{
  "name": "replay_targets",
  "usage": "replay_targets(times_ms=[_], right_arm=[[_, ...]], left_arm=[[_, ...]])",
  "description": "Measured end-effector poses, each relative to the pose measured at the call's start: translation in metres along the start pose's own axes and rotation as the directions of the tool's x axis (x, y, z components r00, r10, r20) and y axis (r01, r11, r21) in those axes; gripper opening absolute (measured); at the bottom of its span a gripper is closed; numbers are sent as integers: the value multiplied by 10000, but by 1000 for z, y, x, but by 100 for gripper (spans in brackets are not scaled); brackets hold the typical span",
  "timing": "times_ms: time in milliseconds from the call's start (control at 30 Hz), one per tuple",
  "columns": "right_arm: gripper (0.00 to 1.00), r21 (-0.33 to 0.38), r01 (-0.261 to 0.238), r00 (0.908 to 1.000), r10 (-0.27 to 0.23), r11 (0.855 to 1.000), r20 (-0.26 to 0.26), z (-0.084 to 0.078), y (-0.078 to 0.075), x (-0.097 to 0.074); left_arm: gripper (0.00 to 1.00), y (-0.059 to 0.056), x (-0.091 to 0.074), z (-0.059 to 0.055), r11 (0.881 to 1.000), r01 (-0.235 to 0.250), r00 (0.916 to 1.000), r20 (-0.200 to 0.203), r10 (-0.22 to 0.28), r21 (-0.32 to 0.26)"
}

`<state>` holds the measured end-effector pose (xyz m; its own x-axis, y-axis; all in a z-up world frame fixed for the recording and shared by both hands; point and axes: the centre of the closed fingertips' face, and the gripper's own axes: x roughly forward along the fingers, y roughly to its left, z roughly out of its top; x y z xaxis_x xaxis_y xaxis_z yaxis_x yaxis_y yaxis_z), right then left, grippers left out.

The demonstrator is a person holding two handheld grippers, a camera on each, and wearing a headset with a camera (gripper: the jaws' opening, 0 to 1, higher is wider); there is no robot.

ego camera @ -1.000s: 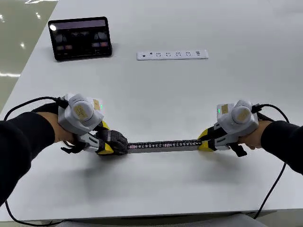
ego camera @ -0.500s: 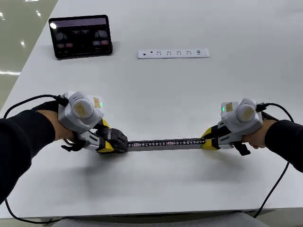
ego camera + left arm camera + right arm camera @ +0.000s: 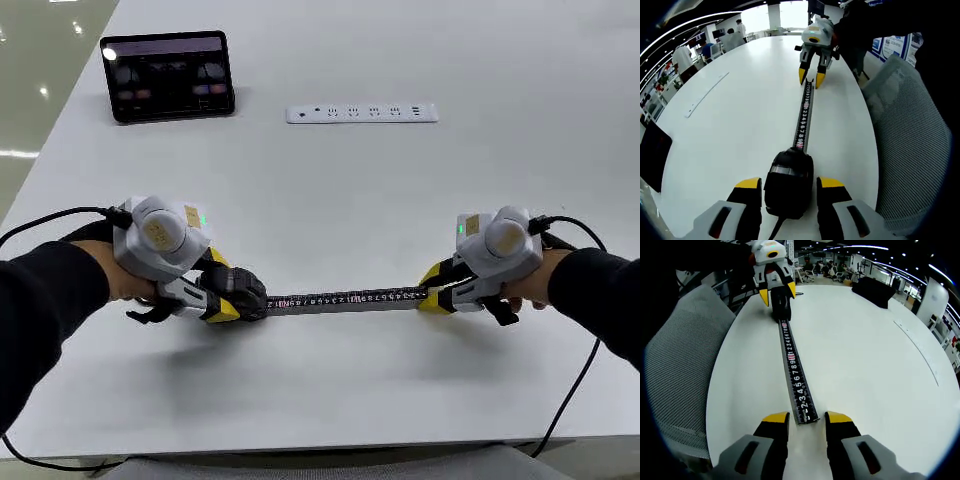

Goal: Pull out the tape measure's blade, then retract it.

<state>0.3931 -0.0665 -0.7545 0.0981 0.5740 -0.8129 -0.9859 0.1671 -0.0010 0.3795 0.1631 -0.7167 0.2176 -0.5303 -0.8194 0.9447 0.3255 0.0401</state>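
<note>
Judged the pull-out stage done or nearly so, with retraction outstanding. Found the grey numbered metal blade (image 3: 345,298) drawn straight out of the black rounded tape measure case (image 3: 238,293) and lying flat on the white counter (image 3: 330,200), well apart from the white power strip (image 3: 362,114) and on the person's side of it. Recorded the left tool (image 3: 789,182) pinching the case between yellow-tipped jaws, and the right tool (image 3: 807,416) spread to either side of the blade's hooked end, no contact visible.
</note>
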Motion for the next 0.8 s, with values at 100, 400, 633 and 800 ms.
replay_targets(times_ms=[100,400,633,800], right_arm=[[31,-64,106,9999,-106,9999,82,4,-1,0],[53,1367,1175,9870,-1309,9836,929,12,-11,-25],[71,2260,2112,9543,-2506,9510,1627,7,-5,-56],[75,2881,2841,9165,-3473,9145,1984,-4,4,-86]], left_arm=[[49,4,-4,1,9990,-260,9993,258,270,-361],[99,30,-30,-1,9415,-1668,9580,1777,2250,-2929],[100,34,-56,-26,8231,-1742,9138,2227,3397,-5405],[100,23,-78,-43,7924,-2610,8714,2188,4392,-5513]])
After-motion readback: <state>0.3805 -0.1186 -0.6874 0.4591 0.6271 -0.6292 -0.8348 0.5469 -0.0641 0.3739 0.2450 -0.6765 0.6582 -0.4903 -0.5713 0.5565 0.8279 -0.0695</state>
